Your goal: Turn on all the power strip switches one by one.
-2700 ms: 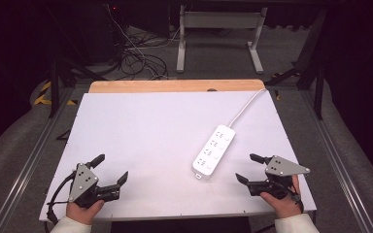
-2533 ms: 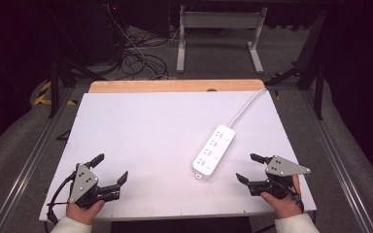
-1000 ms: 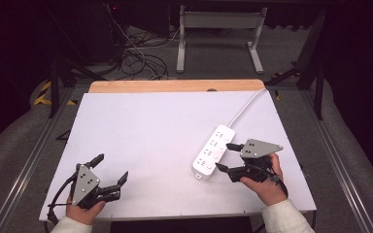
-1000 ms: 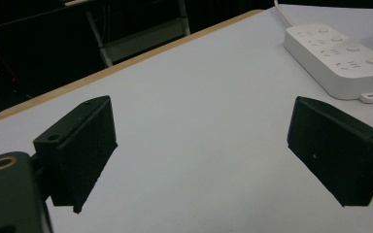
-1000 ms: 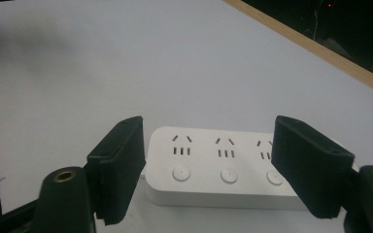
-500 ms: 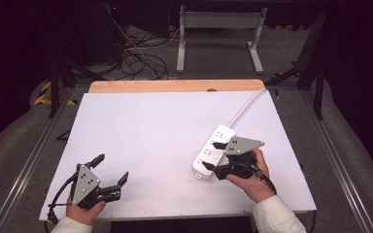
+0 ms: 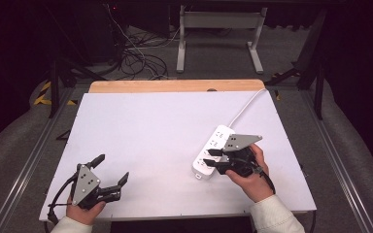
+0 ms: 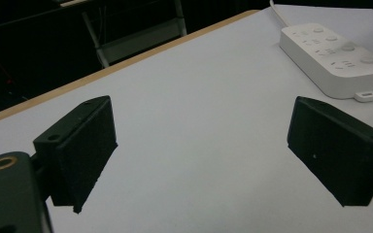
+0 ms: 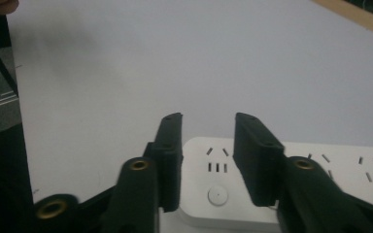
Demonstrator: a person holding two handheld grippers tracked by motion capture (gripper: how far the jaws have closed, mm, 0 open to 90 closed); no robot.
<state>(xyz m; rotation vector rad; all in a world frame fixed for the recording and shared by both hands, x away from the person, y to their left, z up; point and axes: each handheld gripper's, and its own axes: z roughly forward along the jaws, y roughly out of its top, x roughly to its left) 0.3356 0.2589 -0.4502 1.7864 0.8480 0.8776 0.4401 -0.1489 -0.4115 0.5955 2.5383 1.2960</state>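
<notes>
White power strip [image 9: 291, 179] under the half-closed, empty right tongs [image 9: 208, 138]; left tongs [image 8: 199, 145] wide open, well apart.

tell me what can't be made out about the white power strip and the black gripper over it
- White plastic power strip: in the high view the right gripper and its grey plate cover one long edge.
- Right gripper view: whether the jaws touch the strip cannot be told.
- Its white cable: runs off the table's far edge; plug hidden.

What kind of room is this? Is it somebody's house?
Probably not a house; it looks like a lab or workshop. A plain white table holds a power strip, and loose cables lie on the grey floor beside metal frames.
</notes>
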